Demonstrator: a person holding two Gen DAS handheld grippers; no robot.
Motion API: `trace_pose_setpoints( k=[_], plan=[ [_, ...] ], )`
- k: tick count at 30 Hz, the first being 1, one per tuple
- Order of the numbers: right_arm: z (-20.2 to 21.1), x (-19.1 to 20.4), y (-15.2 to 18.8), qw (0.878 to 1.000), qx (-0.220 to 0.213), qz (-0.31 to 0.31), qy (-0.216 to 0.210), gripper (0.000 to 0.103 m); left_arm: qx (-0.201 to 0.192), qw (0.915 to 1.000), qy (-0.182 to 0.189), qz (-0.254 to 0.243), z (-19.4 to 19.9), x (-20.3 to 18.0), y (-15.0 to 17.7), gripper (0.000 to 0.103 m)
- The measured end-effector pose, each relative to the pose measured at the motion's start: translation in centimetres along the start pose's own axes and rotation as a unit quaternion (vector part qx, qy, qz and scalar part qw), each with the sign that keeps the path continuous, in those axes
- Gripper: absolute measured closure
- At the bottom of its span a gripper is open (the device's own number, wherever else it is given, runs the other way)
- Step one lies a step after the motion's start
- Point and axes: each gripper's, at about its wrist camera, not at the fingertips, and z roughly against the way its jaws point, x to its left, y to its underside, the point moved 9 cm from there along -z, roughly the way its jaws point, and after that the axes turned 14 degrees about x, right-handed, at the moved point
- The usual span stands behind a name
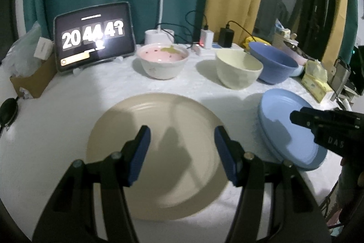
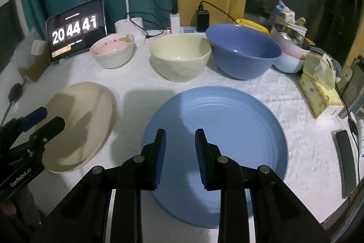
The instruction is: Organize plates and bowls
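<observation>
Nothing looks sorted yet: on the white cloth-covered surface (image 2: 136, 83) every dish lies on its own, none stacked. Toward the near edge sit two plates well apart, a round beige plate (image 1: 157, 152) on the left and a round light-blue plate (image 2: 216, 152) on the right. Along the far edge stands a row of bowls: a small white bowl with a pink inside (image 2: 112, 50), a cream bowl (image 2: 180, 57), and a large deep-blue bowl (image 2: 244, 50) just beside it. The left tool (image 1: 182, 152) hovers over the beige plate with its blue-padded jaws standing wide and nothing between them; the right tool (image 2: 179, 156) hangs over the light-blue plate with its jaws narrower, a clear gap showing, also gripping nothing. I judge the work to be at its start, each tool lining up on a plate, with the gathering of plates and the nesting of bowls all left to do. The right wrist view shows more of the right edge: a pale pink-and-blue bowl (image 2: 287, 58) behind the deep-blue one, a yellow tissue pack (image 2: 318, 88) and a dark remote-like bar (image 2: 344, 158). The left wrist view shows better the cardboard box (image 1: 34, 81) at the left edge beside the tablet clock (image 1: 93, 35).
</observation>
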Motion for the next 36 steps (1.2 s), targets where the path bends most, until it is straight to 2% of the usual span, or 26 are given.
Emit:
trace_pose_setpoints(
  k=[9,19,28,36],
  plan=[
    [-1.1,2.8,-0.8,1.000,0.011,0.022,-0.004,0.075,-0.010,0.9989,-0.022,0.041,0.3,4.4,-0.2,0.043],
    [-2.2,5.7,-1.6,0.999,0.014,0.046,-0.011,0.075,-0.020,0.9960,-0.058,0.065,0.7,8.8,-0.1,0.043],
    [-3.4,7.5,-1.9,0.997,0.028,0.063,-0.015,0.075,-0.004,0.9930,-0.074,0.092,-0.5,11.9,0.6,0.043],
    [-5.4,9.6,-2.0,0.995,0.050,0.076,-0.031,0.075,0.035,0.9912,-0.077,0.102,-2.6,13.5,1.9,0.043]
  ],
)
